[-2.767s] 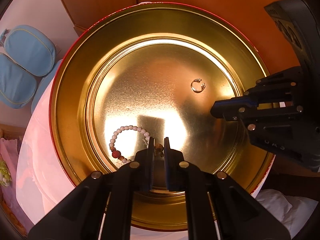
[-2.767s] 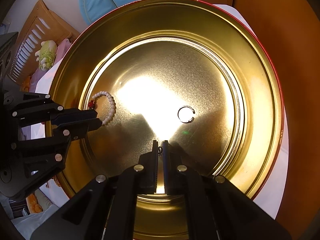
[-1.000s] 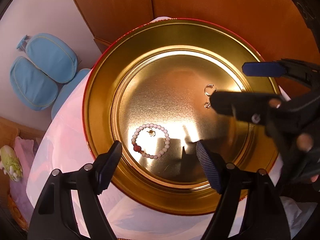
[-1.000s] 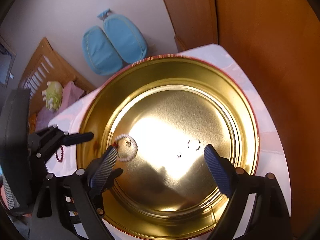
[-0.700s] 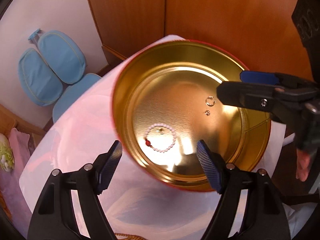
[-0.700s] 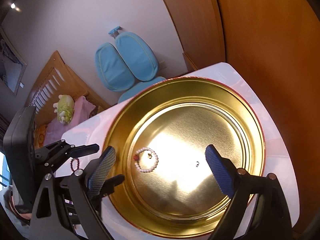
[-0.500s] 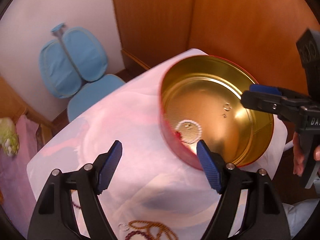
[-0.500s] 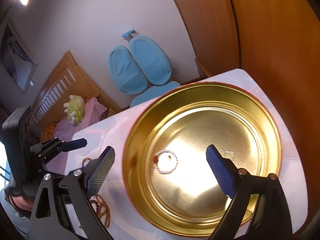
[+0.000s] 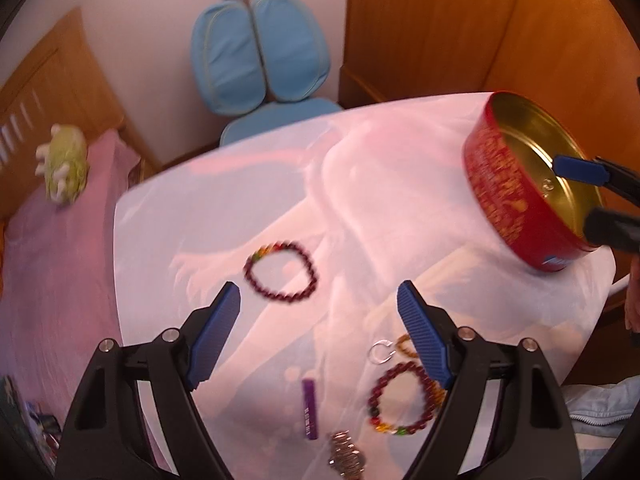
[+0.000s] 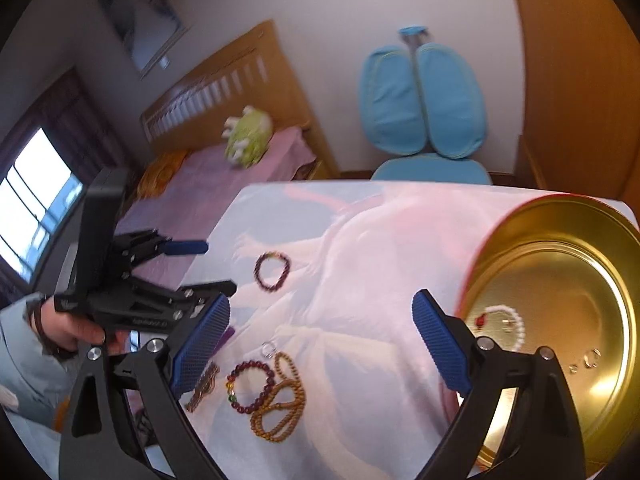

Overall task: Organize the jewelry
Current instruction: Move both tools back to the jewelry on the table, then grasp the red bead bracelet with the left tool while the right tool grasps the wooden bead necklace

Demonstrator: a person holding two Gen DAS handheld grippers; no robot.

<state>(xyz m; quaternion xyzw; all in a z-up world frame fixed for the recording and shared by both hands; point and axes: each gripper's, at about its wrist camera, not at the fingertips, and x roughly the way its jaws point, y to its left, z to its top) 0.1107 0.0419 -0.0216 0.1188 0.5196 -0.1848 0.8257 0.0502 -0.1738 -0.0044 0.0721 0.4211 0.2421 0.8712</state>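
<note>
A round red tin [image 9: 504,192] with a gold inside [image 10: 560,280] stands at the table's right end. It holds a white bead bracelet [image 10: 516,320] and small silver rings [image 10: 591,358]. A dark red bracelet [image 9: 280,272] lies alone mid-table; it also shows in the right wrist view [image 10: 273,270]. Near the front lie another red bracelet [image 9: 404,398], a silver ring [image 9: 380,351], a purple bar [image 9: 310,408], a watch [image 9: 346,458] and brown bead strands [image 10: 280,404]. My left gripper [image 9: 320,336] is open and empty above the table. My right gripper [image 10: 320,344] is open and empty beside the tin.
The table wears a pale pink and white cloth [image 9: 360,184]. A blue chair [image 9: 260,68] stands behind it. A bed with a pink cover [image 10: 224,172] and a green plush toy [image 10: 248,136] lies to the left. Wooden panels [image 9: 440,28] rise at the back right.
Both grippers opened, left earrings in the tin, then pulled back out and up. The left view has swung left over the loose jewelry on the cloth.
</note>
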